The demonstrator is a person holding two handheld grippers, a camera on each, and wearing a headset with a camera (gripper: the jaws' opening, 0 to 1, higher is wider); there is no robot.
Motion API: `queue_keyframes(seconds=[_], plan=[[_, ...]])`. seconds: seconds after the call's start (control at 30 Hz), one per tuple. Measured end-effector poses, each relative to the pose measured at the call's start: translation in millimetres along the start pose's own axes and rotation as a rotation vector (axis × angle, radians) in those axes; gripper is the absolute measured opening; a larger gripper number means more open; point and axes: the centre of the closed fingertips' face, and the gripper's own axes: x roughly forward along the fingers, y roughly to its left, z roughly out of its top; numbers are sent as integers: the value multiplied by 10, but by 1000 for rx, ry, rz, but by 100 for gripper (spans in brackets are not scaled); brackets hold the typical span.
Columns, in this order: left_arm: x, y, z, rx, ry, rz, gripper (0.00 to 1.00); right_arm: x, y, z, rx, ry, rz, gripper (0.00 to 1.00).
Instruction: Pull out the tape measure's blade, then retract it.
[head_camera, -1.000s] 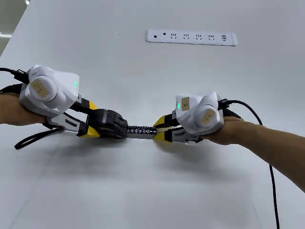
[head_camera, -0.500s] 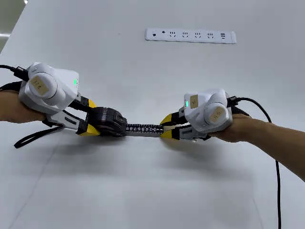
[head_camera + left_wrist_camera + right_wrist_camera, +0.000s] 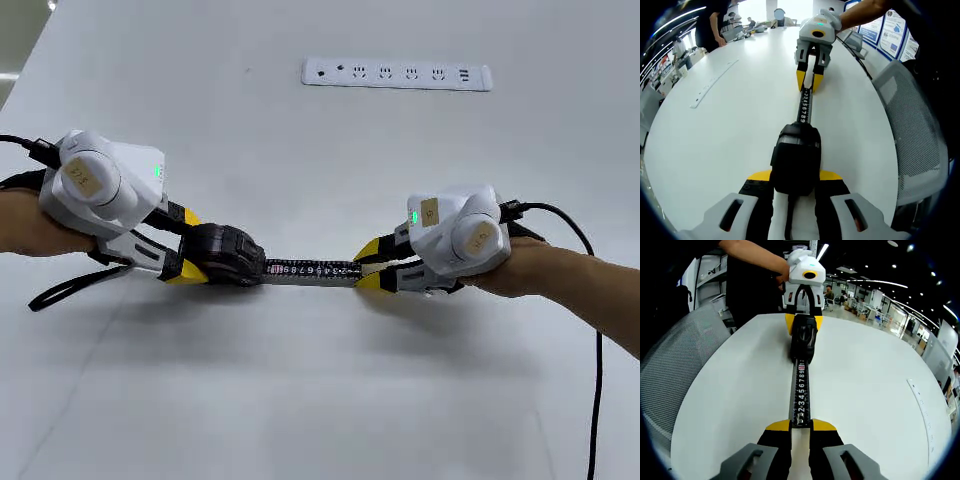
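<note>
While R gripper [image 3: 366, 268] pinched blade [image 3: 310, 269] tip near tape measure case [image 3: 228, 255] | L gripper [image 3: 192, 250] clamped case | risk: pinch could slip, snapback

The tape measure [image 3: 225, 253] has a black case, and its blade [image 3: 312, 270] is dark with white numerals and, close to the case in the right gripper view, what may be a few red marks. The left gripper [image 3: 195, 250] and right gripper [image 3: 366, 266] are both white-bodied, with black arms, yellow jaw tips, tan labels and a green light. The table [image 3: 300, 400] and power strip [image 3: 397, 75] are white, the cable [image 3: 597, 380] black, the chair [image 3: 912, 130] grey mesh.
</note>
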Motion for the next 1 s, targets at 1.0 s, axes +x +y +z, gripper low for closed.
queue_keyframes(seconds=[1.0], plan=[[-8, -9, 9, -11, 12, -6, 26, -352, 49, -261, 25, 36, -5, 8]])
